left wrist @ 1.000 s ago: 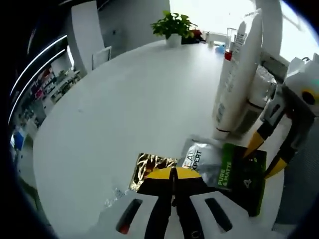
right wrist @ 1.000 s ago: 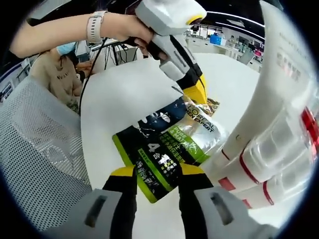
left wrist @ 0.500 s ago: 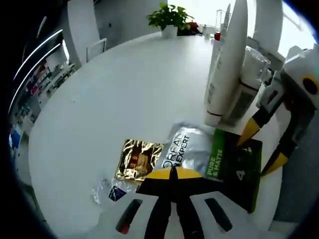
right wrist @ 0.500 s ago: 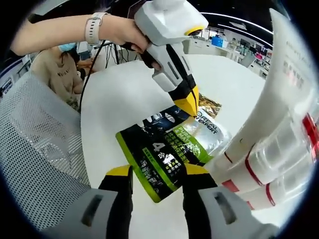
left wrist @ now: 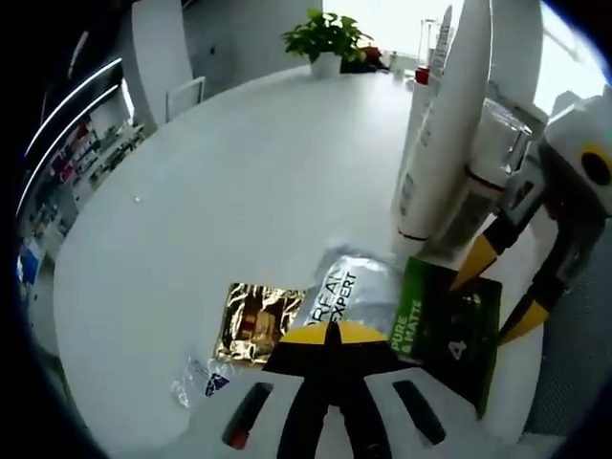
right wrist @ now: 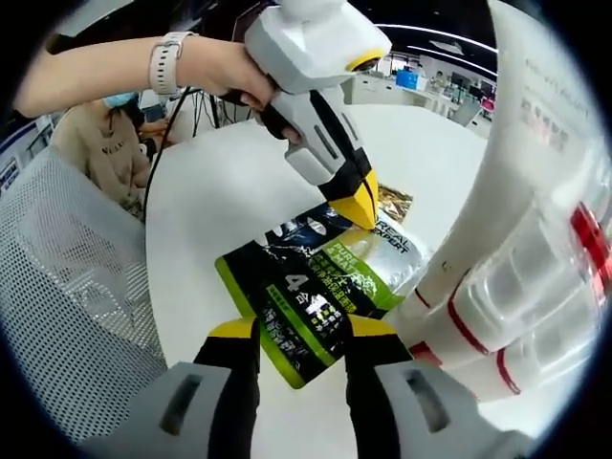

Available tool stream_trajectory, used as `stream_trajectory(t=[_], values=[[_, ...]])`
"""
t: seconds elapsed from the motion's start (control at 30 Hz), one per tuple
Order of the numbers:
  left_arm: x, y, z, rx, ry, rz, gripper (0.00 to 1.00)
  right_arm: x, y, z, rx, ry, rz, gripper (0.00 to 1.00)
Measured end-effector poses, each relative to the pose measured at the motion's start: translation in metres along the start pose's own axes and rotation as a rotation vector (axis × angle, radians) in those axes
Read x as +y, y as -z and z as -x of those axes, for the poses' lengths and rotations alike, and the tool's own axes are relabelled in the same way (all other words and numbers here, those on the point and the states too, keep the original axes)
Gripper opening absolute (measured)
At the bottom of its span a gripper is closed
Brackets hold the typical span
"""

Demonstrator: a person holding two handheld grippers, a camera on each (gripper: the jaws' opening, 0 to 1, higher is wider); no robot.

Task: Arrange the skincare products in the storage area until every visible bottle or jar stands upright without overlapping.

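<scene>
I'm hovering my right gripper (right wrist: 298, 330) wide open, jaws straddling the near edge of the green sachet (right wrist: 311, 301) lying flat on the white table (left wrist: 239, 182). My left gripper (right wrist: 361, 206), jaws closed and empty, is angling down over the silver sachet (left wrist: 349, 287); white tube (left wrist: 445, 124) standing just right.

Tall tube (left wrist: 442, 124) and sachets (left wrist: 421, 311) crowd one side (table (left wrist: 220, 182) beyond lies open).

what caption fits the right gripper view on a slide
Open right claw straddles the green-and-black sachet on the white table, with the shut left claw at its far end.
</scene>
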State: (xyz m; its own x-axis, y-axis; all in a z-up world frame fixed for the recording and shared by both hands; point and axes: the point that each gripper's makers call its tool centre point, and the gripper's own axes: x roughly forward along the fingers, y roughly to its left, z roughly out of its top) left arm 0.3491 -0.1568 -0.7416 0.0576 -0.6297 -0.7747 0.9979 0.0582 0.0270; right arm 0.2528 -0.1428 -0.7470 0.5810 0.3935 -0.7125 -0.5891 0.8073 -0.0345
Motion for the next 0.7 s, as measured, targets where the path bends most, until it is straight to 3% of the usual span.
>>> stream_trajectory(t=[0.23,0.7], values=[[-0.004,-0.005,0.015,-0.028,-0.017,-0.003,0.0,0.004,0.001,0.004,0.022,-0.015,0.041,0.35],[-0.03,-0.007,0.053,-0.057,-0.071,0.014,0.0,0.016,-0.024,0.039,-0.05,-0.032,0.058,0.33]])
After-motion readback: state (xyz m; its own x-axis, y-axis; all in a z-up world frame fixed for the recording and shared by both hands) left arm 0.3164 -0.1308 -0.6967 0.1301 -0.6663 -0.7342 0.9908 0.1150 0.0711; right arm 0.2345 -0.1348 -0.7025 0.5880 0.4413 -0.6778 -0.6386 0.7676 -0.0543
